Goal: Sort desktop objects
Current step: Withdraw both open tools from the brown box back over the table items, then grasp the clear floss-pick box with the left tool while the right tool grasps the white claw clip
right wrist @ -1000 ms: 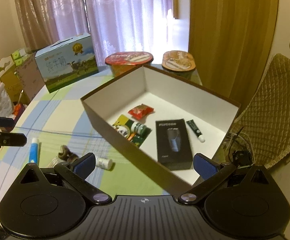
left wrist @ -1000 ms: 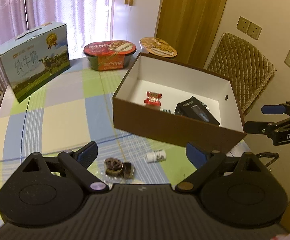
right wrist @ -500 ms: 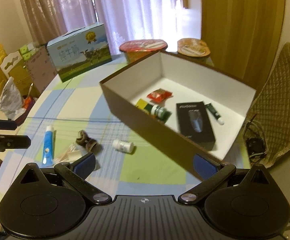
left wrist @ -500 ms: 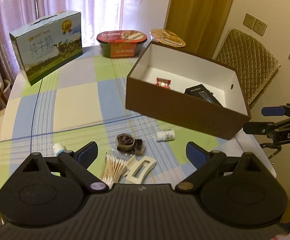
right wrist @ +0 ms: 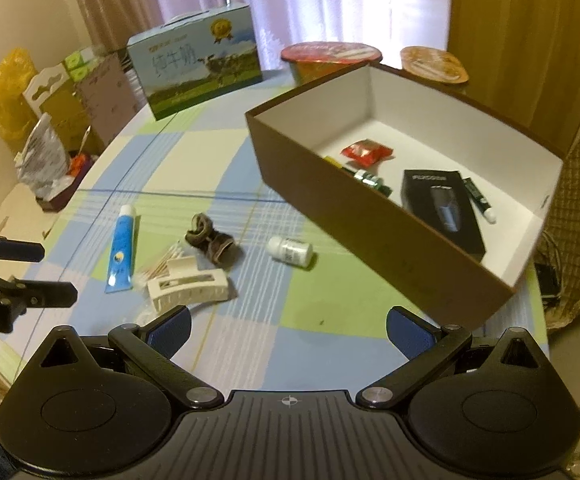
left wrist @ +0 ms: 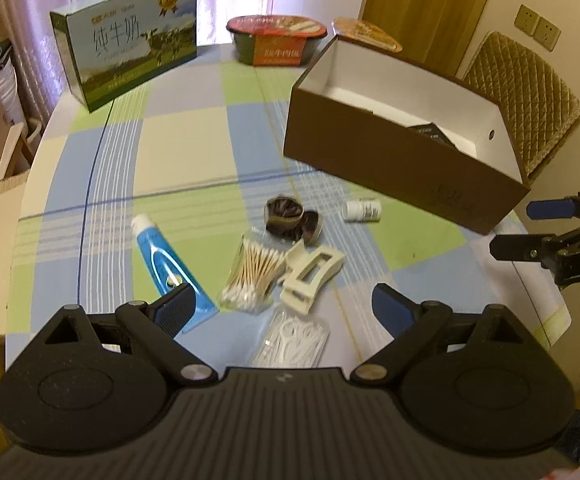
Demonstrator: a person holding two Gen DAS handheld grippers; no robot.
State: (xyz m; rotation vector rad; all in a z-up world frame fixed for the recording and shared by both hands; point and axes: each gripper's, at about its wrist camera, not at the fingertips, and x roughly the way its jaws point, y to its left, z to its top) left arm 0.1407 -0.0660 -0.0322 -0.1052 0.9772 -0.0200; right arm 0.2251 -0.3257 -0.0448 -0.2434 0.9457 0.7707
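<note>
Loose items lie on the checked tablecloth: a blue toothpaste tube, a bag of cotton swabs, a cream claw clip, a brown scrunchie, a small white bottle and a clear case of floss picks. The brown box holds a red packet, a black carton and a small tube. My left gripper hangs open over the clip and floss picks. My right gripper is open above bare cloth.
A milk carton and two instant-noodle bowls stand at the table's far side. A quilted chair is behind the box. Bags and cartons crowd the floor beyond the table's left edge.
Both views have drawn back from the box and tilted down, so the tube, swabs, clip and floss picks have come into sight. Both grippers stay open.
</note>
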